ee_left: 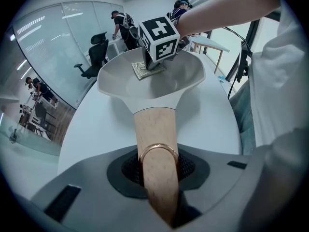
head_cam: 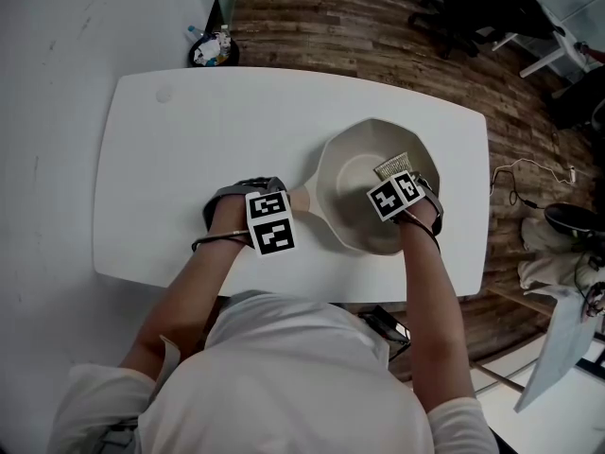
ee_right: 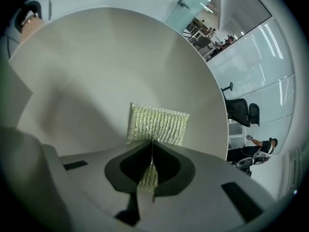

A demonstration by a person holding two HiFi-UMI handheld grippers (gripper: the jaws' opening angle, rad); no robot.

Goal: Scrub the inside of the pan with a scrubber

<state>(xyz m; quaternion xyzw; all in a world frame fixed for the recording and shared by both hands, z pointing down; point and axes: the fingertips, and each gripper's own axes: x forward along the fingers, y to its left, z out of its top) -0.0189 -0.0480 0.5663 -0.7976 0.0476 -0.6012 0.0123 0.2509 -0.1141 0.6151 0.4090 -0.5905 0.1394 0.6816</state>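
A cream pan (head_cam: 352,189) with a light wooden handle (ee_left: 155,144) rests on the white table (head_cam: 189,149). My left gripper (head_cam: 260,214) is shut on the handle (head_cam: 301,200), just past its copper ring (ee_left: 158,151). My right gripper (head_cam: 405,197) hangs over the pan's right side, shut on a silvery-green mesh scrubber (ee_right: 157,124). The scrubber (head_cam: 392,165) lies flat against the pan's inner surface (ee_right: 116,71). In the left gripper view the scrubber (ee_left: 143,70) and the right gripper's marker cube (ee_left: 158,36) show inside the pan bowl (ee_left: 149,83).
The pan sits near the table's right front part. A small bin with rubbish (head_cam: 212,51) stands on the wooden floor beyond the far edge. Office chairs (head_cam: 473,3) and cables (head_cam: 529,173) are to the right. People stand behind glass walls in the background.
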